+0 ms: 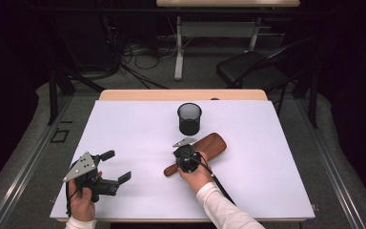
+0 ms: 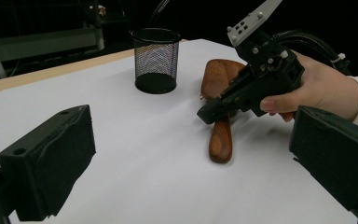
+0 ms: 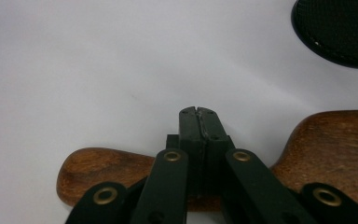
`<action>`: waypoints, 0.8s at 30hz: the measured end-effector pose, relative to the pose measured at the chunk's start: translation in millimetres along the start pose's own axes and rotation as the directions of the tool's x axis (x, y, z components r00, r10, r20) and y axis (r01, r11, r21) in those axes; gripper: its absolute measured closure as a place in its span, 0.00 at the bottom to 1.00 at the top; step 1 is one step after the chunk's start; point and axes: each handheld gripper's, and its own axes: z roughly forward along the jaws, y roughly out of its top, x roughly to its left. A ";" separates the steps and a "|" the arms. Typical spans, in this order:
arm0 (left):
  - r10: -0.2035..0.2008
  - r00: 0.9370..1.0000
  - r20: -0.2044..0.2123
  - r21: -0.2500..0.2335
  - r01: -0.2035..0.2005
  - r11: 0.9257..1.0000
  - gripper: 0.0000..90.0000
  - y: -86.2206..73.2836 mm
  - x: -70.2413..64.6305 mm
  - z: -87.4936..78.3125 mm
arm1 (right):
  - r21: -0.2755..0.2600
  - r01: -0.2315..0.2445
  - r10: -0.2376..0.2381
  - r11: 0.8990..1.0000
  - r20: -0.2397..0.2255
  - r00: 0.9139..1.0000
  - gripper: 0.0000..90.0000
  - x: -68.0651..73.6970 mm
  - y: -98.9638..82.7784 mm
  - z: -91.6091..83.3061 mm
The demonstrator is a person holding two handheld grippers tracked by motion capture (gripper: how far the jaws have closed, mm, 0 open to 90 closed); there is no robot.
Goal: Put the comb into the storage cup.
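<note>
Two grippers work over the white desk (image 1: 138, 138). The right gripper (image 3: 199, 119) has its jaws pressed flat together with nothing between them, tips poised over the narrow neck of the wooden brush (image 3: 335, 144); whether they touch the wood cannot be told. The brush lies back-up on the desk, its handle to one side of the closed jaws and its broad head to the other. Just beyond the head stands a black mesh cup (image 1: 189, 118), upright. The left gripper (image 1: 114, 167), held in the left hand (image 1: 82, 200), has its jaws spread wide and empty, well apart from the brush and aimed toward it.
</note>
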 end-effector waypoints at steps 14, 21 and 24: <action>-0.003 1.000 -0.002 0.000 0.003 1.000 0.00 0.0 0.3 -0.4 | 0.005 0.002 -0.001 1.000 -0.020 1.000 0.99 -4.1 -15.0 -16.0; -0.003 1.000 -0.004 0.000 0.003 1.000 0.00 -0.2 0.2 -0.4 | -0.005 -0.009 0.008 1.000 -0.030 1.000 0.98 -7.3 -22.7 -22.4; -0.003 1.000 -0.003 -0.001 0.003 1.000 0.00 -0.2 0.2 -0.2 | -0.009 -0.025 0.024 1.000 -0.036 0.999 0.98 -8.7 -26.2 -25.5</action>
